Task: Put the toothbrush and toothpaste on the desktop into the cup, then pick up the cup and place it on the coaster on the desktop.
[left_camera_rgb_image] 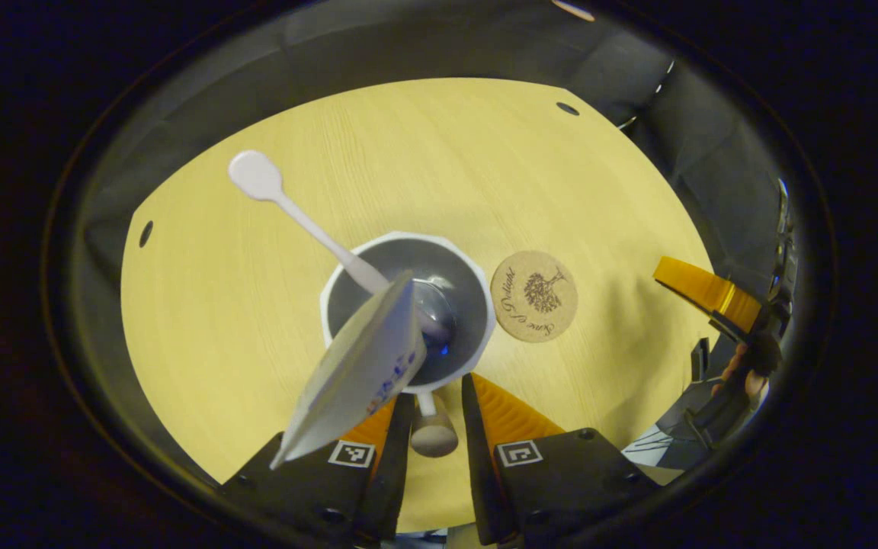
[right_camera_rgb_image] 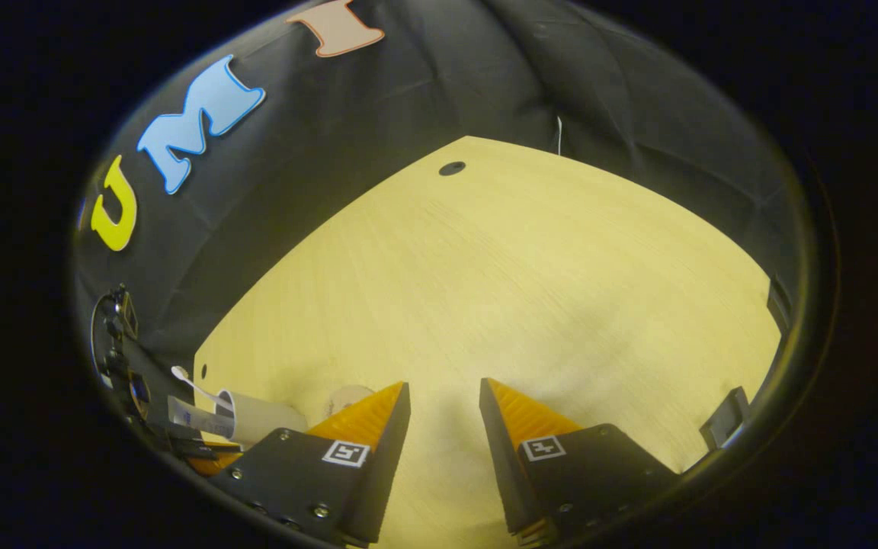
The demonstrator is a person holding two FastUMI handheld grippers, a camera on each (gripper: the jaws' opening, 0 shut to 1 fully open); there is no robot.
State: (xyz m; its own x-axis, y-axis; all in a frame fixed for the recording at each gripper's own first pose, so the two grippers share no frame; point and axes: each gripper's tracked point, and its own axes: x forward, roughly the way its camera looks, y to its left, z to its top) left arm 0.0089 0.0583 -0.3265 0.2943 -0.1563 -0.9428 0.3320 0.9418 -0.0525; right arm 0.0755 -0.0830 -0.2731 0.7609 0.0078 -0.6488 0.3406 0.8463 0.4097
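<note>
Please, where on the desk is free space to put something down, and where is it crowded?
Free: the bare yellow wooden desktop ahead of the right gripper, and the far desktop beyond the white cup. Crowded: around the cup holding white toothbrush and toothpaste tube, beside the round cork coaster.

left tongs (left_camera_rgb_image: pixel 435 396): two black blocks, each with an orange ribbed finger, small screws and a black-and-white square marker | right tongs (right_camera_rgb_image: pixel 443 404): same build, black blocks, orange ribbed fingers (right_camera_rgb_image: pixel 519 412), round screws, square markers | right tongs seen far off in the left gripper view: orange finger, black frame
</note>
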